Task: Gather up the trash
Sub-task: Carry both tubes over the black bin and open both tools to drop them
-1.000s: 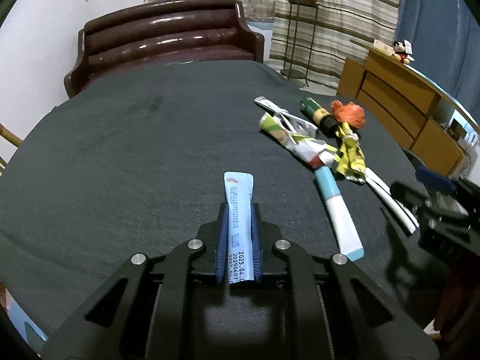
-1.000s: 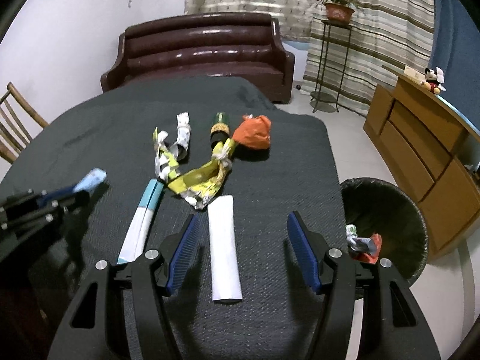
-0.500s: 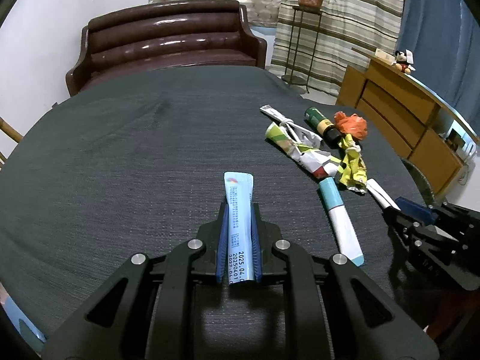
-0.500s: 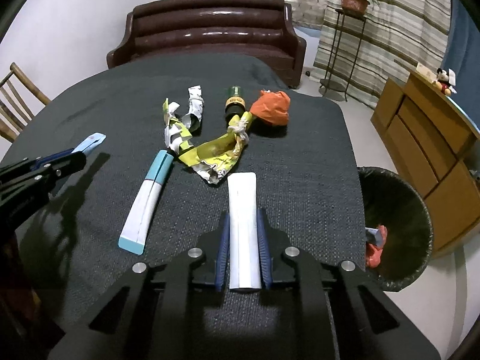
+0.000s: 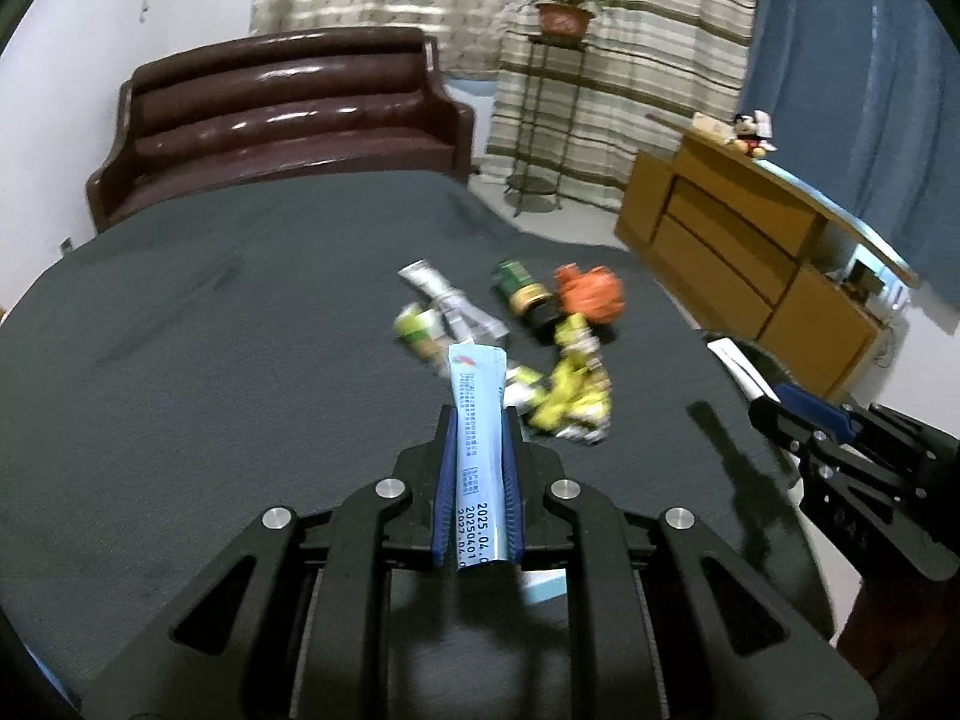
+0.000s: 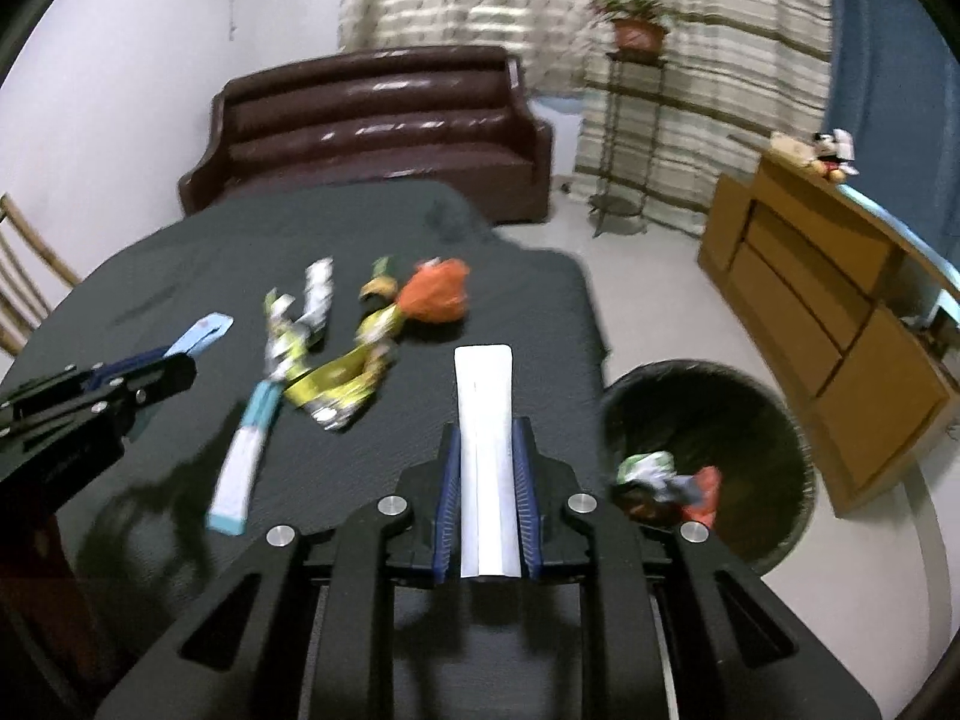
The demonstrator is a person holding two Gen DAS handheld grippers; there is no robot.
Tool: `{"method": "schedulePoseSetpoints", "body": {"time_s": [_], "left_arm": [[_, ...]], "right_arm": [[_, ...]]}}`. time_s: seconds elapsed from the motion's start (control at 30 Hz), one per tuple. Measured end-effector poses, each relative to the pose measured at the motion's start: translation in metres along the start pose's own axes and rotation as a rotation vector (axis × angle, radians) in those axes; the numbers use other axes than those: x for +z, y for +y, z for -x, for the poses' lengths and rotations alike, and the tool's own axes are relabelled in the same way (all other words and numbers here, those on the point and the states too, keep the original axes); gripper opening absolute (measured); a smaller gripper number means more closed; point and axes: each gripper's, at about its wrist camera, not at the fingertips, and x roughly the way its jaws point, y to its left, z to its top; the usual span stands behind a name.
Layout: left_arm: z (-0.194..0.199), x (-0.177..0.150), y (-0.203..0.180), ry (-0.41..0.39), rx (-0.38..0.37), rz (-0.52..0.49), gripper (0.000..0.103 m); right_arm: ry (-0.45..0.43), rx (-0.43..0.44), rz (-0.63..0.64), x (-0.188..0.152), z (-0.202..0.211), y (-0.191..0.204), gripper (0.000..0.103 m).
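The left gripper point(image 5: 477, 420) is closed on a light blue sachet point(image 5: 477, 414); the sachet stands up between the two blue pads and projects past the fingertips, with printed dates legible near its lower end; the right gripper point(image 6: 486, 438) is closed on a flat white packet point(image 6: 485, 420), which likewise projects forward beyond the pads; both held items are clear of the table point(image 5: 180, 360), which is covered with a dark cloth. The remaining trash lies in a loose cluster on the far right part of the table: an orange crumpled bag point(image 6: 435, 297) at the far end; a small dark bottle with a green label point(image 5: 522, 294) just left of it in the left wrist view; a yellow wrapper point(image 6: 342, 381) nearer, touching or overlapping the orange bag's tail; a silver crumpled wrapper point(image 6: 315, 294) to the left of these; a white and teal tube point(image 6: 243, 456) lying nearest, pointing away from the cluster. A black bin point(image 6: 750, 420) stands on the floor just off the right edge of the table; it already contains crumpled scraps point(image 6: 660, 477). Beyond the table stand a brown sofa point(image 6: 372, 132), a plant on a stand point(image 6: 636, 30) and a wooden cabinet point(image 6: 828, 324) at the right; motion blur softens the finer details of the cluster.
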Motion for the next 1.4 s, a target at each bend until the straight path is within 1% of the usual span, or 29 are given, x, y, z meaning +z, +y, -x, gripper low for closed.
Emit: {"method": "schedulePoseSetpoints", "body": {"time_s": [0.1,0.3,0.37,0.47,0.57,0.83,1.13,1.4], "left_arm": [[-0.006,0.011,-0.021,-0.016,-0.038,-0.010,0.014],[-0.022,0.027,-0.060,-0.043,-0.089,-0.045,0.014],[-0.031,0.034,-0.081,-0.049,-0.107,-0.065,0.014],[-0.042,0.038,-0.103,-0.051,-0.121,-0.089,0.014],[-0.056,0.041,-0.123,-0.035,-0.140,-0.106,0.014],[-0.086,0.047,-0.166,-0.012,-0.151,-0.160,0.014],[-0.116,0.045,-0.195,0.025,-0.149,-0.209,0.015],[-0.133,0.053,-0.218,0.035,-0.150,-0.243,0.015]], "right_arm": [[-0.029,-0.048,-0.036,0.005,0.004,-0.025,0.019],[-0.063,-0.131,-0.100,0.013,0.002,-0.071,0.019],[-0.076,-0.155,-0.117,0.015,0.000,-0.085,0.019],[-0.089,-0.178,-0.134,0.017,-0.004,-0.102,0.019],[-0.097,-0.194,-0.142,0.018,-0.008,-0.115,0.019],[-0.102,-0.201,-0.178,0.014,-0.014,-0.141,0.019],[-0.095,-0.205,-0.198,0.010,-0.024,-0.161,0.019],[-0.076,-0.204,-0.227,0.007,-0.034,-0.175,0.019]]}}
